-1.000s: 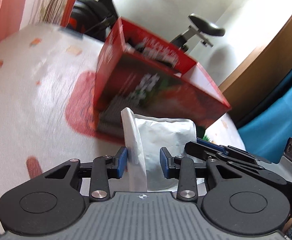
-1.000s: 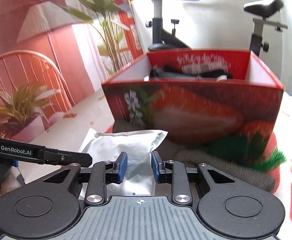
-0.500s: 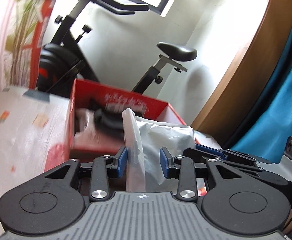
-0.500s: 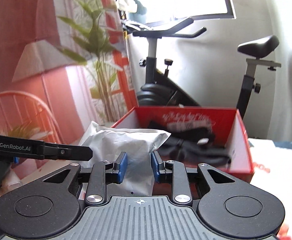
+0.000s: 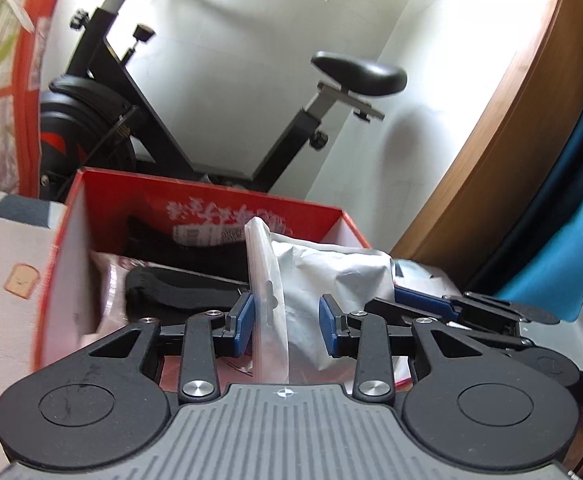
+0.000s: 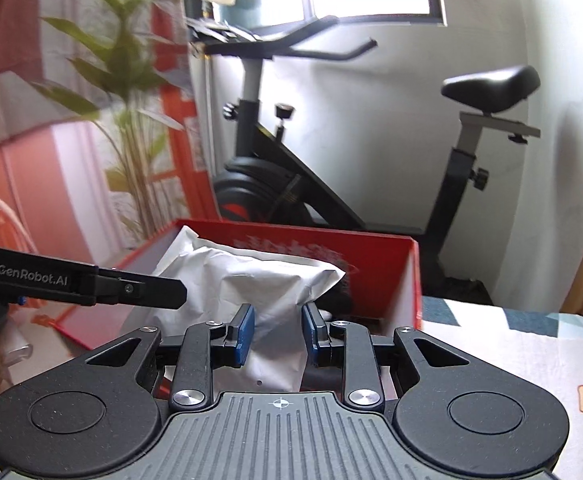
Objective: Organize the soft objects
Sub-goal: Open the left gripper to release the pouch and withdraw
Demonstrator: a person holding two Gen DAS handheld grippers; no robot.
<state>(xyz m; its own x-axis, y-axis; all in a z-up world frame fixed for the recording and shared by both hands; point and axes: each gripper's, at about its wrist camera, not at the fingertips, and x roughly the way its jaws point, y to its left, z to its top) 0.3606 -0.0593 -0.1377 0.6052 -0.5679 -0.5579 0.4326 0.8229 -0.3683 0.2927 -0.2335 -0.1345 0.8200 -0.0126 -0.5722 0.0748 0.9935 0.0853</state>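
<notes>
A white crinkled plastic bag (image 5: pixel 331 276) hangs between both grippers, over the open top of a red cardboard box (image 5: pixel 211 204). My left gripper (image 5: pixel 287 326) is shut on the bag's flat sealed end, which stands upright between the blue pads. My right gripper (image 6: pixel 278 330) is shut on the other end of the bag (image 6: pixel 251 280). Black soft items (image 5: pixel 179 288) and a pink-tinted packet lie inside the box (image 6: pixel 371 264). The right gripper's fingers (image 5: pixel 431 304) show at the right of the left wrist view. The left gripper's arm (image 6: pixel 91 284) crosses the right wrist view.
A black exercise bike (image 6: pixel 291 184) stands against the white wall right behind the box. A leafy plant (image 6: pixel 131 80) is at the left, a curved wooden edge (image 5: pixel 511 140) and blue cloth (image 5: pixel 571 240) at the right. The box sits on a patterned cloth (image 6: pixel 511 360).
Both grippers have risen and gone forward with the bag. The box was seen from its strawberry-printed side; now its open inside lies under the bag.
</notes>
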